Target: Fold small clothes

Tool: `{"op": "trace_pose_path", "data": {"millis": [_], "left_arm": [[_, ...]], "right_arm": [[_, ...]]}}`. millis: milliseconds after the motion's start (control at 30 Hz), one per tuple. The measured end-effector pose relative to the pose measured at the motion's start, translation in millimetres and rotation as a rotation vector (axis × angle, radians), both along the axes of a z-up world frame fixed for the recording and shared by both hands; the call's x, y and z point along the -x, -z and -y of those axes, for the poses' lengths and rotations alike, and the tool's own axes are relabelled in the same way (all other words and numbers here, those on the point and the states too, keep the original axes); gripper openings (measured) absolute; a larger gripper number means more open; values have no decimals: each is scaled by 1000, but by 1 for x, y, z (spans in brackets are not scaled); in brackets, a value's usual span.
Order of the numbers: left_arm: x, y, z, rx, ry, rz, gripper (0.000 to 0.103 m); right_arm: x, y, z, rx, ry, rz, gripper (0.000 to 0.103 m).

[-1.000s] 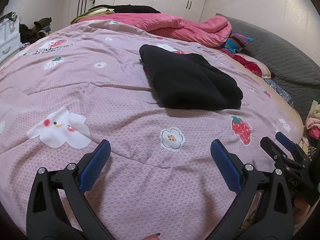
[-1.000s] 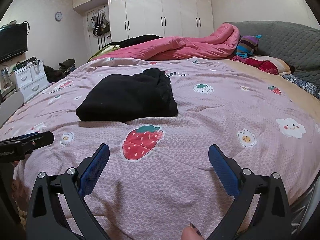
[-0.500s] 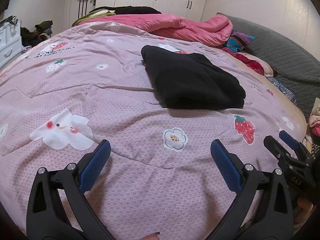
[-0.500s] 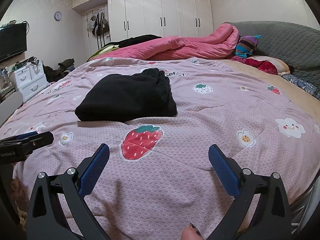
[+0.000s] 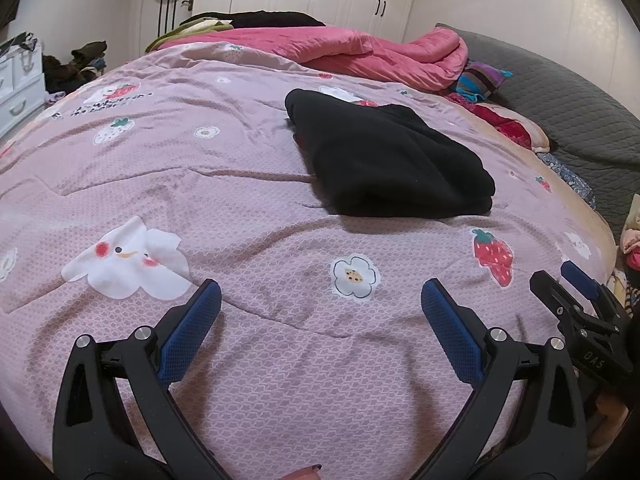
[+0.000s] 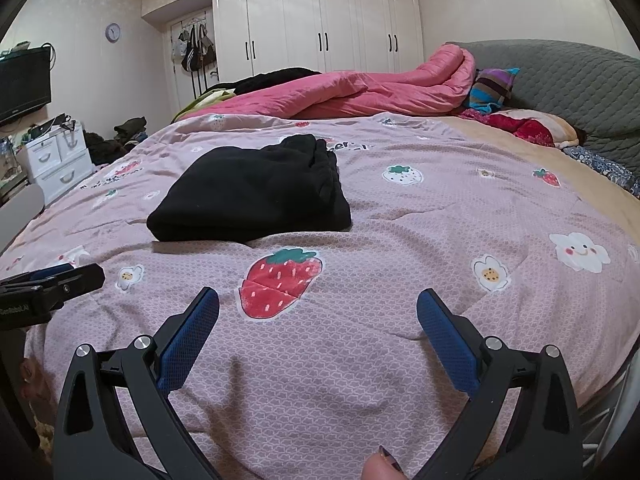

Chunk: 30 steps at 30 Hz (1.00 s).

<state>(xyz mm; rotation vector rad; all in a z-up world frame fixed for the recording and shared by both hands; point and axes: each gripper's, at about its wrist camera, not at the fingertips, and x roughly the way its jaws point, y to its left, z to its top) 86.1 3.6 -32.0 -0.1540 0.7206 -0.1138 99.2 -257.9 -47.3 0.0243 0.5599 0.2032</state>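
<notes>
your left claw (image 5: 320,304) and right claw (image 6: 318,306) both gape apart, empty, over the bed's (image 6: 400,360) near edge. the folded black garment (image 6: 256,194) lies mid-bed, long axis slanting toward the far edge.

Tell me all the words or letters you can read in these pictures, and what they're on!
"DAS": white letters on the black right gripper.
White lettering on the black left gripper: cut off at the edge, unreadable.
Dark letters on the pink patterned quilt: blurred; right wrist view shows only "er".
Round wall clock: numbers too small.
</notes>
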Motion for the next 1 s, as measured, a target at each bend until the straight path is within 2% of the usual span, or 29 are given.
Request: {"op": "trace_pose_path", "data": {"millis": [800, 1000], "left_arm": [[-2, 1, 1, -26, -2, -3, 94], [-5, 3, 5, -74, -18, -23, 94]], "right_arm": [[1, -1, 2, 2, 6, 0, 99], [1, -1, 4, -2, 29, 5, 99]]}}
